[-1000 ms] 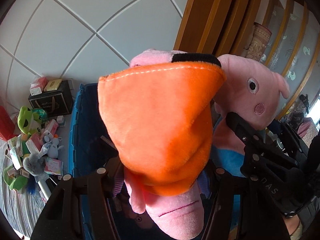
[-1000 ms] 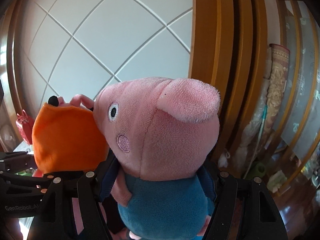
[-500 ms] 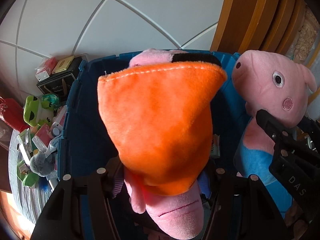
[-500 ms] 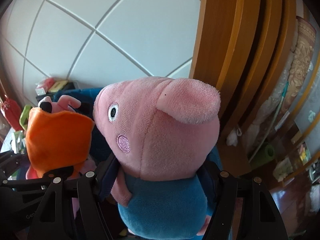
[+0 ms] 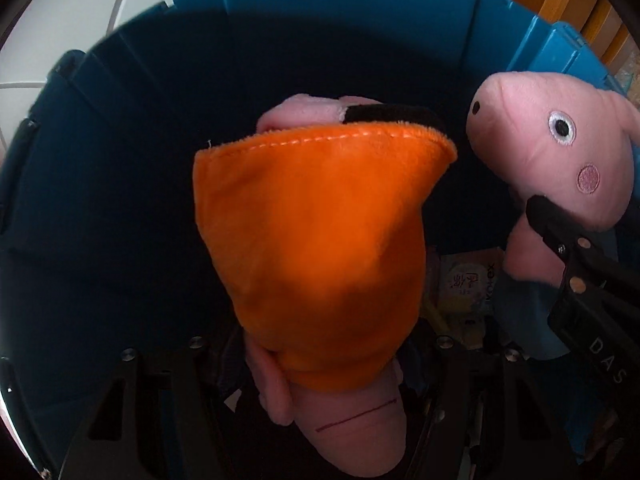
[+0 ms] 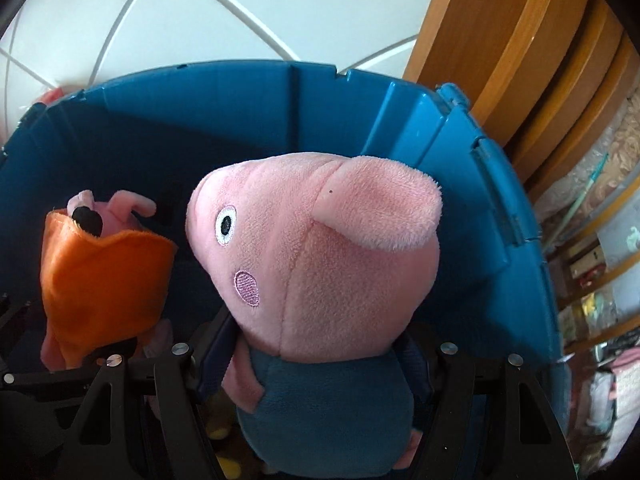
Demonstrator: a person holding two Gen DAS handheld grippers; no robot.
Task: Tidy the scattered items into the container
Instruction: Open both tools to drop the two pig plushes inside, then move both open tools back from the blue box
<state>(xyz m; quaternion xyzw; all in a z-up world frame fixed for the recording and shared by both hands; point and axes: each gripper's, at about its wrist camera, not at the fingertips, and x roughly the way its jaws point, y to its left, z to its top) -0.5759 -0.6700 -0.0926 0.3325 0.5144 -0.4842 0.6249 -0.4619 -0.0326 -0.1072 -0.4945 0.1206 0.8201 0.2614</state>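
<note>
Hanging head-down inside the blue container (image 5: pixel 120 160) is a pink pig plush in an orange dress (image 5: pixel 320 220). It sits between the fingers of my left gripper (image 5: pixel 320 340), whose jaws are opening while still touching its body. My right gripper (image 6: pixel 314 352) is shut on a second pink pig plush with a blue shirt (image 6: pixel 320 264), held upright over the blue container (image 6: pixel 260 100) near its right wall. That plush (image 5: pixel 560 148) also shows to the right in the left wrist view, a right finger (image 5: pixel 560 236) across its neck. The orange-dress plush (image 6: pixel 100 276) appears left in the right wrist view.
A printed packet (image 5: pixel 468 280) and something yellow (image 6: pixel 224 432) lie on the container's bottom. White tiled floor (image 6: pixel 200 8) spreads behind the container. A wooden door frame (image 6: pixel 500 40) stands at its right, with cluttered shelves (image 6: pixel 600 248) beyond.
Both grippers have come down with their plush toys, from above the container to inside its walls, tilting more steeply downward. The scattered items at the left are out of view.
</note>
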